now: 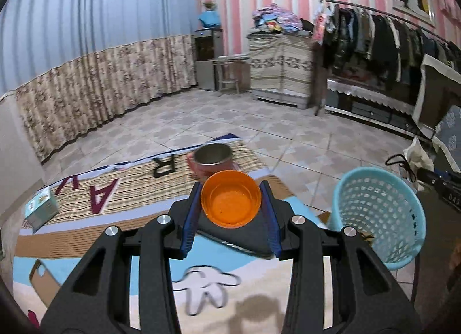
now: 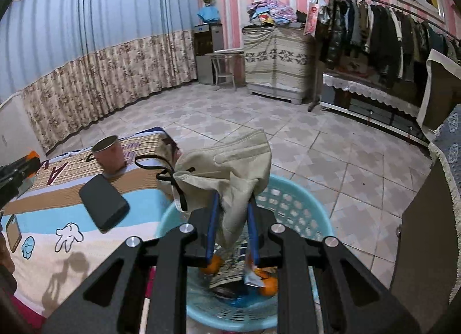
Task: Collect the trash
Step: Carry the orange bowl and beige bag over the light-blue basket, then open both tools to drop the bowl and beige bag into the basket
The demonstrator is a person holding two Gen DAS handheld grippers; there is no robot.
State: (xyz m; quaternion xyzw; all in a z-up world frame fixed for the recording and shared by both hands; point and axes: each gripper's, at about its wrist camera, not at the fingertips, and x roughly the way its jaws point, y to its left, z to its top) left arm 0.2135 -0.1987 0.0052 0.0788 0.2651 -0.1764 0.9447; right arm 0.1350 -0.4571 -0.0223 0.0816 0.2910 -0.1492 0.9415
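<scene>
Right wrist view shows the right gripper point(image 2: 232, 213) pinching a beige face mask point(image 2: 230, 167) directly over the blue basket point(image 2: 305, 207); best to part the fingers only while the mask hangs inside the rim, so its black straps clear the edge. Orange peel and wrappers already lie inside, seen only here. Left wrist view alone shows the left gripper point(image 1: 231, 204) clamping an orange cap point(image 1: 230, 198) over the bed, basket at three o'clock, a metal cup point(image 1: 212, 156) at twelve.

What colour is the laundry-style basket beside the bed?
Light blue basket, with a perforated wall; clearest in the left wrist view.
</scene>
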